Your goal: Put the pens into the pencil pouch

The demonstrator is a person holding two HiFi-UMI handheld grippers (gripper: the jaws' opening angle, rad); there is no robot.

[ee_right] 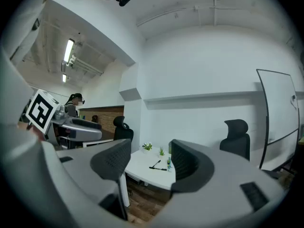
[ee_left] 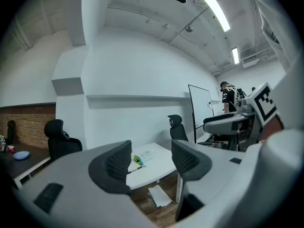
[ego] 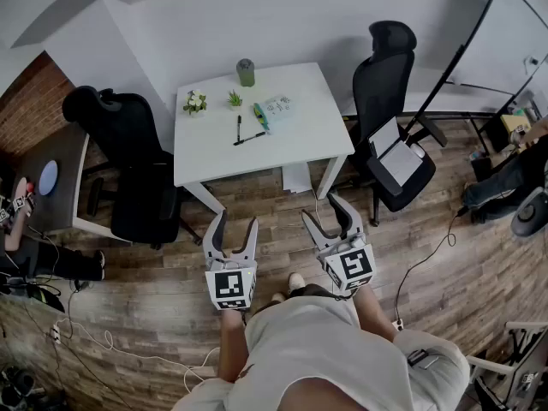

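Observation:
Two black pens point(ego: 244, 133) lie on the white table point(ego: 214, 157) far ahead of me, beside a green and blue object point(ego: 260, 116) and a pale printed pouch point(ego: 279, 106). My left gripper point(ego: 237, 223) and right gripper point(ego: 322, 211) hang level over the wooden floor, well short of the table. Both are open, and nothing is between their fingers. The left gripper view looks between my left gripper's point(ee_left: 151, 161) jaws at the table point(ee_left: 159, 169), the pens point(ee_left: 134, 169) and the pouch point(ee_left: 146, 154). Through my right gripper point(ee_right: 151, 161) show the table point(ee_right: 140, 167) and pens point(ee_right: 155, 166).
A green cup point(ego: 246, 72) and two small plants point(ego: 195, 103) stand at the table's back. Black office chairs point(ego: 128, 169) point(ego: 390, 101) flank it. Paper point(ego: 297, 178) lies on the floor underneath. A whiteboard point(ego: 488, 32) stands right, a dark desk point(ego: 51, 182) left, cables point(ego: 103, 341) on the floor.

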